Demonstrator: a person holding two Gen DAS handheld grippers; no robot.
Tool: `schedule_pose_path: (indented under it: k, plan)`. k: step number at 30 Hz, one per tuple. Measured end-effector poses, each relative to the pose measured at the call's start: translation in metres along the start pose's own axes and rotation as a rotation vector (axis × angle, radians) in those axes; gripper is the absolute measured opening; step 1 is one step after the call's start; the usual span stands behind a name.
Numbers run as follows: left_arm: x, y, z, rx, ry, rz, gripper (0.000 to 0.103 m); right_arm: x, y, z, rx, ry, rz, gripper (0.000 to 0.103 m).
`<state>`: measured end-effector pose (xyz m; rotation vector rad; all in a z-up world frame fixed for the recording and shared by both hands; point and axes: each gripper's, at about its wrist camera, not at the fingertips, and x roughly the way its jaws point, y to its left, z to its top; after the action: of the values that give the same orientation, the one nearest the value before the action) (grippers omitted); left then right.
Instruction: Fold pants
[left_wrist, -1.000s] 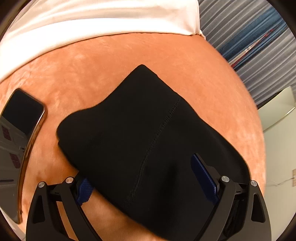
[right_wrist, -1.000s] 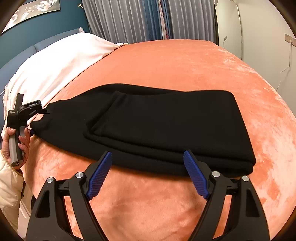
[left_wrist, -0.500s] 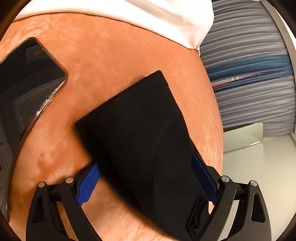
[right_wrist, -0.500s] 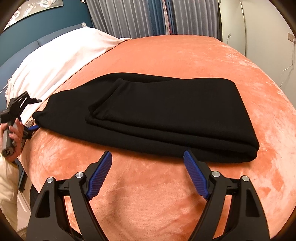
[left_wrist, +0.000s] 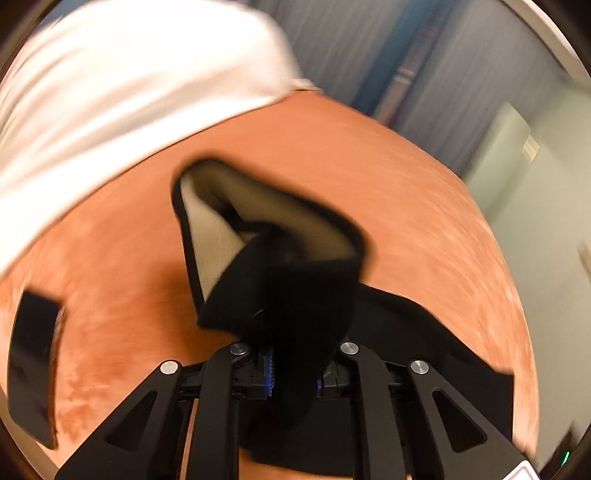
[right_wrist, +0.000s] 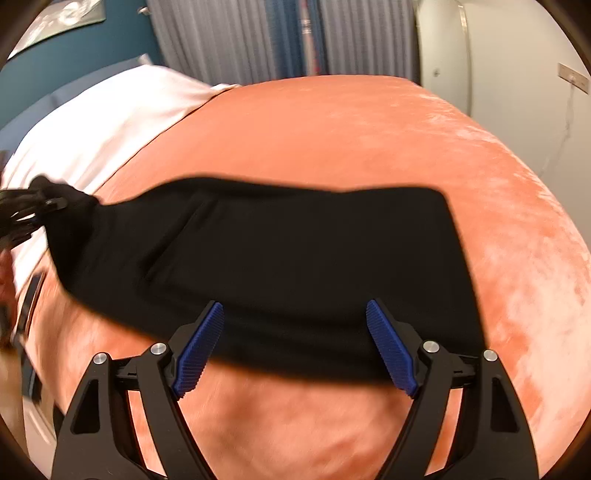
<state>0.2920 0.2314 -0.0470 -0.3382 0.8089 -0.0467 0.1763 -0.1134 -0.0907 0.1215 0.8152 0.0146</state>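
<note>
Lying across the middle of the orange blanket (right_wrist: 332, 122), the black pants (right_wrist: 280, 258) have their left end lifted, clamped in the left gripper (left_wrist: 291, 369). At the frame bottom, the right gripper (right_wrist: 293, 343) stands spread, holding nothing. A phone (left_wrist: 33, 369) lies lower left.

A bed covered by a plush orange blanket (right_wrist: 332, 125). Black pants (right_wrist: 295, 266) lie folded lengthwise across the blanket, one end raised off it. A white duvet (left_wrist: 110, 96) covers the far part of the bed. A dark phone (left_wrist: 33, 365) rests flat on the blanket, apart from the pants.
</note>
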Motion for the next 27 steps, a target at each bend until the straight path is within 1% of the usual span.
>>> schedule_pose_path:
  k: [2,3,4,6,7,8,9,11,12,13,14,15,16,17,18,19,20,21,23,24,25,27]
  plan:
    - [-0.009,-0.056,-0.007,0.109,-0.004,-0.069,0.012,0.001,-0.011,0.01,0.05,0.004,0.022,0.078]
    - [-0.014,-0.088,-0.014,0.172,0.004,-0.114,0.012,0.003,-0.02,0.015,0.084,0.013,0.041,0.078]
    - [-0.015,-0.11,-0.018,0.214,0.014,-0.139,0.011,0.004,-0.027,0.019,0.104,0.019,0.058,0.078]
    - [-0.016,-0.162,-0.036,0.302,0.052,-0.205,0.011,0.007,-0.044,0.027,0.157,0.038,0.107,0.078]
    - [-0.013,-0.181,-0.044,0.334,0.075,-0.227,0.011,0.007,-0.054,0.031,0.182,0.042,0.132,0.078]
    - [-0.01,-0.2,-0.055,0.37,0.096,-0.24,0.011,0.006,-0.061,0.034,0.198,0.042,0.143,0.078]
    - [-0.006,-0.225,-0.072,0.422,0.12,-0.251,0.011,0.004,-0.075,0.038,0.221,0.034,0.14,0.078]
    - [0.003,-0.255,-0.099,0.497,0.144,-0.251,0.011,0.001,-0.094,0.044,0.235,0.024,0.109,0.078]
    - [0.008,-0.268,-0.113,0.525,0.162,-0.251,0.011,0.0,-0.111,0.046,0.248,0.026,0.09,0.078]
    - [0.019,-0.282,-0.132,0.55,0.196,-0.241,0.011,-0.001,-0.12,0.048,0.26,0.028,0.088,0.078]
    - [0.023,-0.287,-0.145,0.561,0.211,-0.225,0.011,-0.001,-0.131,0.048,0.277,0.033,0.095,0.078]
    - [0.027,-0.291,-0.155,0.57,0.214,-0.206,0.011,0.0,-0.144,0.05,0.3,0.05,0.135,0.078]
    - [0.026,-0.292,-0.175,0.582,0.216,-0.18,0.011,0.002,-0.153,0.051,0.322,0.073,0.197,0.078]
    - [0.03,-0.291,-0.183,0.583,0.217,-0.163,0.011,0.005,-0.158,0.051,0.337,0.091,0.247,0.078]
    - [0.032,-0.286,-0.188,0.58,0.211,-0.153,0.011,0.011,-0.162,0.053,0.353,0.125,0.328,0.078]
    - [0.029,-0.284,-0.194,0.588,0.189,-0.136,0.012,0.017,-0.163,0.055,0.357,0.153,0.389,0.078]
    - [0.027,-0.286,-0.198,0.605,0.167,-0.116,0.012,0.021,-0.162,0.056,0.359,0.172,0.421,0.078]
    - [0.026,-0.287,-0.203,0.624,0.146,-0.099,0.012,0.029,-0.16,0.057,0.369,0.206,0.474,0.078]
    - [0.021,-0.285,-0.214,0.65,0.122,-0.076,0.019,0.044,-0.156,0.058,0.398,0.28,0.554,0.078]
    - [0.016,-0.283,-0.217,0.655,0.113,-0.079,0.025,0.05,-0.152,0.057,0.407,0.312,0.583,0.08]
    - [0.016,-0.285,-0.22,0.656,0.105,-0.079,0.029,0.051,-0.147,0.058,0.399,0.327,0.598,0.08]
    - [0.009,-0.282,-0.223,0.649,0.09,-0.083,0.032,0.054,-0.141,0.062,0.379,0.35,0.637,0.079]
